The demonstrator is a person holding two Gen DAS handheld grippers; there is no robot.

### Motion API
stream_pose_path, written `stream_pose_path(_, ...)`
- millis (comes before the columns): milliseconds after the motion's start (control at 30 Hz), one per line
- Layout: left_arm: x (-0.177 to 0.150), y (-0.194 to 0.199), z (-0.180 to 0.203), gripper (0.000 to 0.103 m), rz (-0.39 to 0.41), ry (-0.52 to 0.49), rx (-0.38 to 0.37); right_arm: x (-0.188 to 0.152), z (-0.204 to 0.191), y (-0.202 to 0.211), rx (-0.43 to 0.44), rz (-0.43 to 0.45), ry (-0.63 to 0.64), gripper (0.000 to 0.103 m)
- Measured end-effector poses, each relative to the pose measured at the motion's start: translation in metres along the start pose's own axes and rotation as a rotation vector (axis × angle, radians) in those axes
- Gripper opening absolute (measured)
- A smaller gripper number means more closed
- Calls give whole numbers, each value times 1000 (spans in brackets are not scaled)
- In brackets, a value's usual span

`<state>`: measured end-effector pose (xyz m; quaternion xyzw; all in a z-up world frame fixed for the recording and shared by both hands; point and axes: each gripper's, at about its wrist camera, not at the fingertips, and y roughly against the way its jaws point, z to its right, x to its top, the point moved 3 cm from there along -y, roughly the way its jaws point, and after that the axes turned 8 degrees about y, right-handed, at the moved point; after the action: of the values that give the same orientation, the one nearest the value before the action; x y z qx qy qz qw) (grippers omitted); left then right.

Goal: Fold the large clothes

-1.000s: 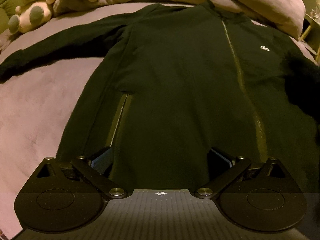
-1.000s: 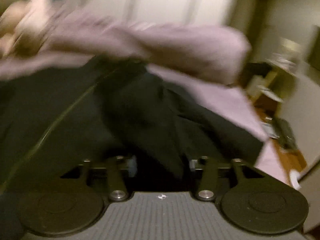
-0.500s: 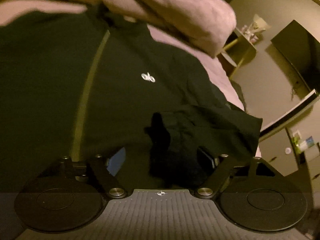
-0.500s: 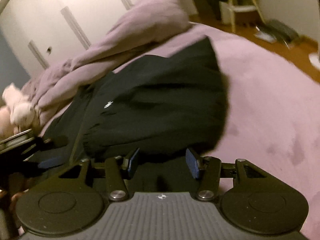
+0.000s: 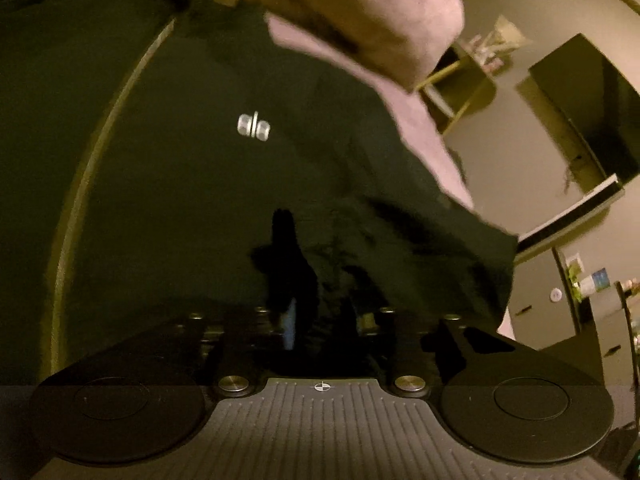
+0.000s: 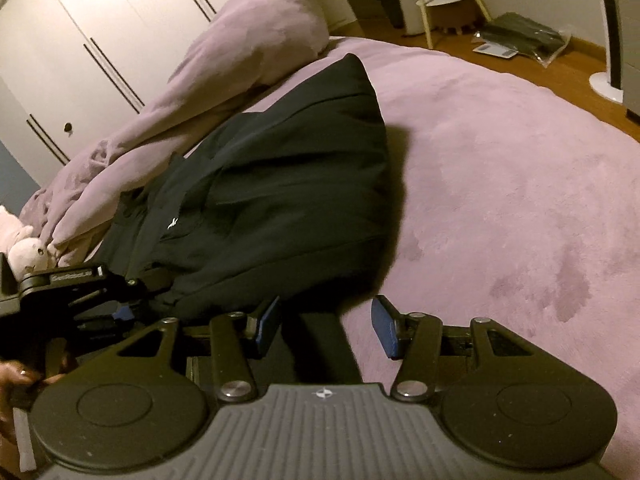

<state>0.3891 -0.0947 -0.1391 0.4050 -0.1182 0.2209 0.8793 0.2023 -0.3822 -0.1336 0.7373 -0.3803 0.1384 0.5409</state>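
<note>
A black zip jacket [image 5: 192, 184] with a small white logo [image 5: 254, 126] lies on the purple bed cover [image 6: 500, 184]. Its right side is folded over into a dark slab [image 6: 288, 184]. My left gripper [image 5: 316, 320] is closing its jaws, and a bunch of black cloth stands between them; its blue pad [image 5: 290, 324] just shows. In the right wrist view the left gripper [image 6: 132, 296] sits at the fold's lower left edge. My right gripper [image 6: 326, 328] is open at the fold's near edge. A strip of black cloth [image 6: 320, 344] runs between its pads, with bed cover showing beside the right pad [image 6: 386, 332].
A purple duvet [image 6: 240, 48] is heaped at the head of the bed beside a plush toy [image 6: 24, 248]. White wardrobe doors [image 6: 100, 20] stand behind. A stool [image 6: 440, 0] and a dark bag [image 6: 520, 38] are on the wooden floor. A hand [image 6: 12, 376] holds the left gripper.
The left view swung right from the jacket's hem to its logo side, and the left jaws came together on cloth. The right view rolled; it now shows the jacket's right side folded over.
</note>
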Motion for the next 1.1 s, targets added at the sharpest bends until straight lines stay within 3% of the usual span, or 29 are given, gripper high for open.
stream_pose_path(67,11,27,-3,19,66,-19,-2,3,-1,0,-7,-2,-2,51)
stream_pose_path(133,25,56,-14,16,145,-57,60,7,-4,2,-18,6,13,51)
stream_pose_path(167,31,71,-20,16,183,-92,114,11,-5,3,-19,13,23,51)
stream_pose_path(267,46,101,-50,15,296,-205,376,18,-11,3,-22,26,51,51)
stream_pose_path(300,51,107,-66,15,307,-210,470,21,-14,1,-20,27,58,51)
stream_pose_path(367,56,114,-97,15,301,-168,561,24,-20,-4,-14,26,68,51)
stream_pose_path(433,57,118,-126,21,270,-82,551,29,-30,-10,-3,25,82,51)
stream_pose_path(533,57,124,-159,35,272,63,435,35,-44,-20,21,13,95,51)
stream_pose_path(600,55,126,-172,40,289,153,348,39,-52,-26,41,2,99,51)
stream_pose_path(667,55,123,-180,41,283,220,305,42,-59,-33,57,-9,98,51)
stream_pose_path(700,56,122,-184,32,281,233,297,44,-62,-36,68,-12,94,51)
stream_pose_path(733,59,123,-183,21,290,222,299,46,-65,-41,80,-15,85,51)
stream_pose_path(800,67,130,-178,15,324,179,313,51,-69,-49,106,-19,52,51)
stream_pose_path(1000,107,164,-153,13,516,31,415,66,-83,-78,262,-17,-104,51)
stream_pose_path(1100,120,171,-147,13,555,-7,445,67,-85,-105,313,-52,-207,51)
